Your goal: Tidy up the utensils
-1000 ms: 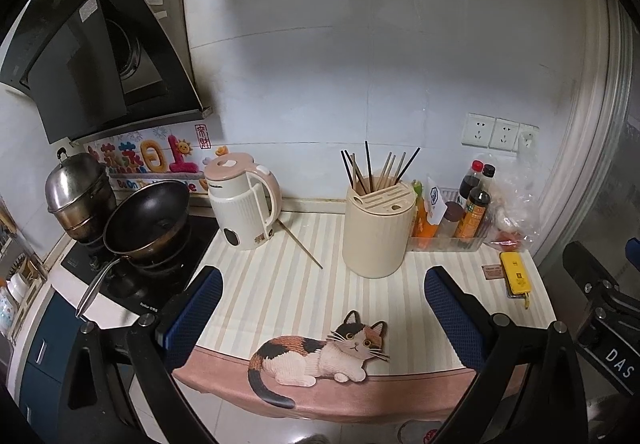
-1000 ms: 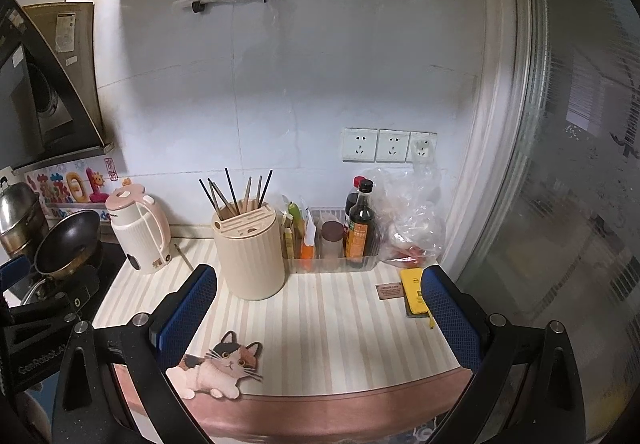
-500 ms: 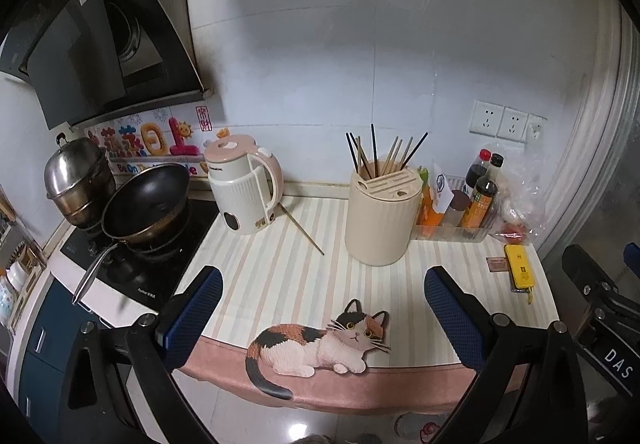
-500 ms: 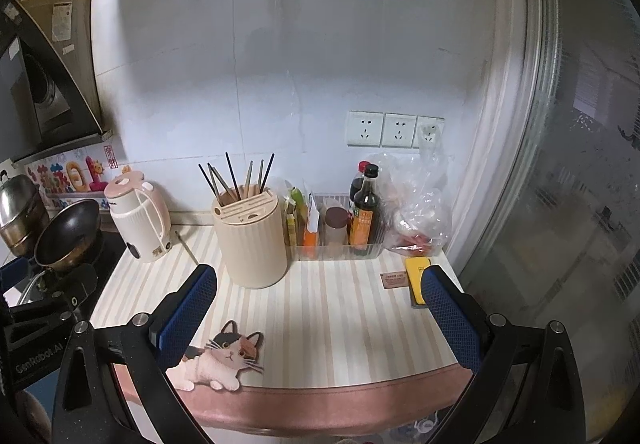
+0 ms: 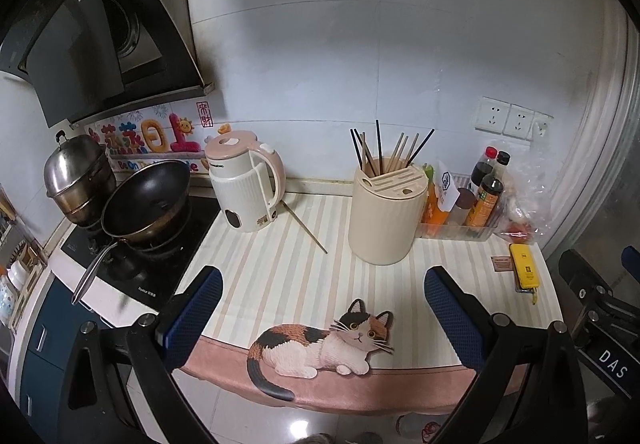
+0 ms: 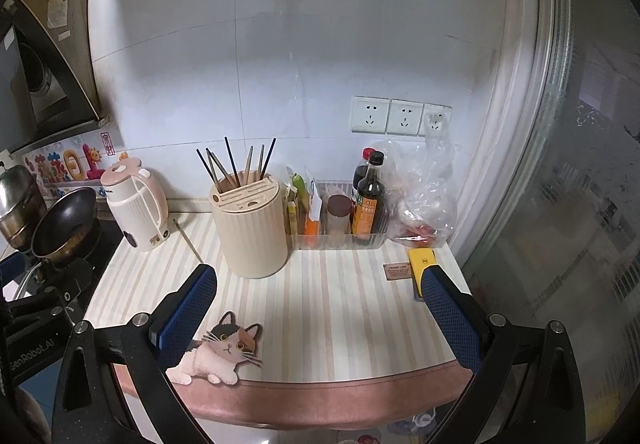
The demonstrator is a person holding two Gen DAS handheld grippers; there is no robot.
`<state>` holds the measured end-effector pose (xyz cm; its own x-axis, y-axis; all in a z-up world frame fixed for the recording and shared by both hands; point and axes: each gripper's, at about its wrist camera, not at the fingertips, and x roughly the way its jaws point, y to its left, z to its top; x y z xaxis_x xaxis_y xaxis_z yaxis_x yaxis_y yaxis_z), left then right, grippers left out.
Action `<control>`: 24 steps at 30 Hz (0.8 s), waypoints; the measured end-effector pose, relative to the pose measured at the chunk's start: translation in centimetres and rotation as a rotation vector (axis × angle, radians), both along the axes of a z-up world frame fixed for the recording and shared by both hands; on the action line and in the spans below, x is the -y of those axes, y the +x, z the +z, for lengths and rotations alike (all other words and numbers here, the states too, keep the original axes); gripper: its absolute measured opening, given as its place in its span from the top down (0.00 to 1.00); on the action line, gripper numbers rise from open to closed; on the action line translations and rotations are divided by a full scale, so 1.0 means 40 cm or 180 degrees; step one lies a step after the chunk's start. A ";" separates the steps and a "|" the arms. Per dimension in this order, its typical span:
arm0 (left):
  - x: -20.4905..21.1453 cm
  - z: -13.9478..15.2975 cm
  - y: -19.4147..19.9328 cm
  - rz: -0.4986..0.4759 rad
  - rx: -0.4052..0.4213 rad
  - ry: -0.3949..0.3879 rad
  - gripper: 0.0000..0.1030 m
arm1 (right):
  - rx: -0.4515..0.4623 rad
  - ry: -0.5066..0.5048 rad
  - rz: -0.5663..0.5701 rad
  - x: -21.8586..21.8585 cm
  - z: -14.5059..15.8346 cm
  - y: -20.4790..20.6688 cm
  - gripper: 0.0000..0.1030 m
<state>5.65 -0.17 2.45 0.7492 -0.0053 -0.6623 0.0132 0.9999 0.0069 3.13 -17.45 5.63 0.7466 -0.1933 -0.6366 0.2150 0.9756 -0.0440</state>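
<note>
A cream ribbed utensil holder (image 5: 384, 220) stands on the striped counter mat, with several chopsticks (image 5: 390, 152) upright in it; it also shows in the right wrist view (image 6: 252, 228). One loose chopstick (image 5: 306, 222) lies on the mat between the kettle and the holder, seen too in the right wrist view (image 6: 188, 240). My left gripper (image 5: 320, 308) is open and empty, in front of the counter edge. My right gripper (image 6: 320, 308) is open and empty, also in front of the counter edge.
A cream and pink kettle (image 5: 246, 184) stands left of the holder. A black pan (image 5: 146, 200) and a steel pot (image 5: 78, 176) sit on the stove. A clear tray of sauce bottles (image 6: 360, 204), a plastic bag (image 6: 424, 196) and a yellow box (image 5: 525, 272) are at the right.
Both grippers have drawn back and up a little from the counter, so the view has tilted slightly downward. Nothing on the counter has moved.
</note>
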 end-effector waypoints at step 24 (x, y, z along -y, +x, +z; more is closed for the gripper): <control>-0.011 0.001 0.023 -0.0005 0.0015 0.0041 0.00 | -0.0011 0.0031 0.0004 -0.017 -0.008 0.031 0.00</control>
<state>6.58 0.28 2.50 0.7523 0.0020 -0.6589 0.0147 0.9997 0.0199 4.38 -16.77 5.33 0.7446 -0.1860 -0.6411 0.2135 0.9763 -0.0352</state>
